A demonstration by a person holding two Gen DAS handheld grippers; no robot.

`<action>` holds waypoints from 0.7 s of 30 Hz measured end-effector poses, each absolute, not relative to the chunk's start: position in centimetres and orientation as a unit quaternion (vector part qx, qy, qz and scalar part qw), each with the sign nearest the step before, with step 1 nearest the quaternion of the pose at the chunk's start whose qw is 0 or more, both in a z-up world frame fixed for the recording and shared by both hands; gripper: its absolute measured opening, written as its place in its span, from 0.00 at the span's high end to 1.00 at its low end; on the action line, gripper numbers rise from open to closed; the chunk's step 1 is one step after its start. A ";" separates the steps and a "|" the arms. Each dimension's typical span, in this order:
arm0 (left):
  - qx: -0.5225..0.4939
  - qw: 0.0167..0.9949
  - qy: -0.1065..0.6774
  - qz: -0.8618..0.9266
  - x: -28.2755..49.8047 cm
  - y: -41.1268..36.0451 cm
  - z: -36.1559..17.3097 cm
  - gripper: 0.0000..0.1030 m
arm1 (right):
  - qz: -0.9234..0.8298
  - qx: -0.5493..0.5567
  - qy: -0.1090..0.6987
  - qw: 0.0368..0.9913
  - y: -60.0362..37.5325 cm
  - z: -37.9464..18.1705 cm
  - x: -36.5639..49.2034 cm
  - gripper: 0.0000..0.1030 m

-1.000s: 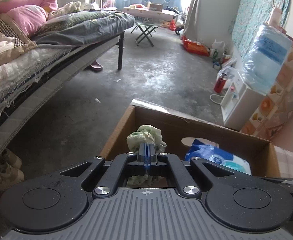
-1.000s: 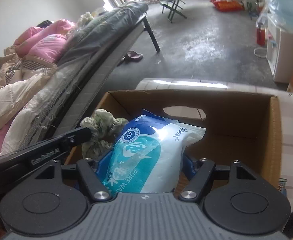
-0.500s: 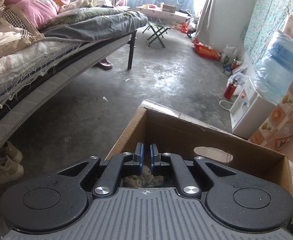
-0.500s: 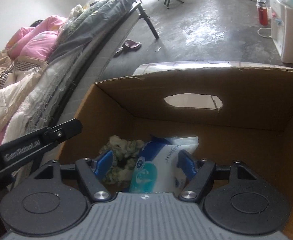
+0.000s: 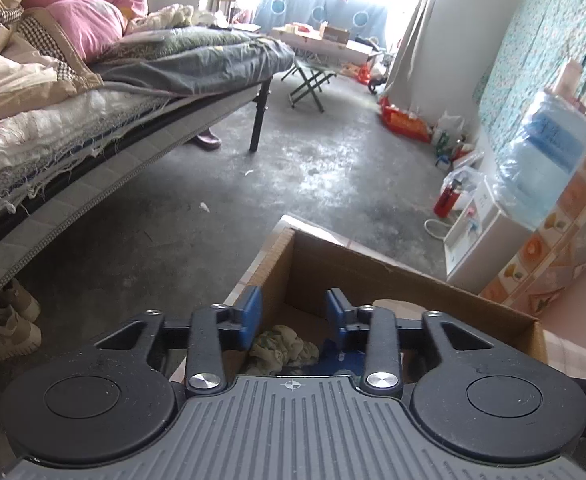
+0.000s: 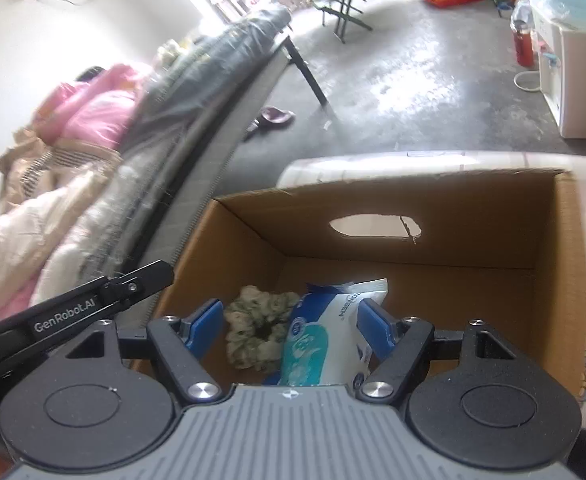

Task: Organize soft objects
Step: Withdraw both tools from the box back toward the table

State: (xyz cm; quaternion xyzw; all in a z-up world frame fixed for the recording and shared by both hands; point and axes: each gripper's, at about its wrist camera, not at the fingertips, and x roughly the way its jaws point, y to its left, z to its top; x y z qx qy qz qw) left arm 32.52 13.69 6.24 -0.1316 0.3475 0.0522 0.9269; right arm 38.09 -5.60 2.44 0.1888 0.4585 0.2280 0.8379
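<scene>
Scrunchie (image 6: 257, 332) and wipes pack (image 6: 325, 340) in box (image 6: 473, 216), below 2 spread, empty claws (image 5: 293, 308) (image 6: 291, 322)

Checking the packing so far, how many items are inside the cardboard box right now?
2: a green scrunchie on the box floor, left, and a wet-wipes pack beside it. More may hide behind the grippers.

Brown cardboard box (image 6: 445, 200); pale green floral scrunchie (image 6: 259, 322); blue-white-teal wipes pack (image 6: 325, 336); tool pads (image 6: 205, 322) blue.
</scene>
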 end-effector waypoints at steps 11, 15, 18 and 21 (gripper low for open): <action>-0.091 0.954 0.286 -0.016 23.0 11.8 12.7 0.01 | 0.256 0.170 0.344 0.887 -10.9 10.3 27.9 0.00; -0.086 0.958 0.270 -0.038 18.6 11.0 14.3 0.00 | 0.253 0.146 0.304 0.907 -13.6 12.9 22.9 0.00; -0.098 0.955 0.272 -0.073 15.8 10.3 14.7 0.00 | 0.242 0.115 0.276 0.923 -16.0 14.4 18.8 0.00; -0.104 0.952 0.270 -0.104 13.2 9.6 14.7 0.00 | 0.216 0.066 0.250 0.941 -18.2 15.5 14.3 0.00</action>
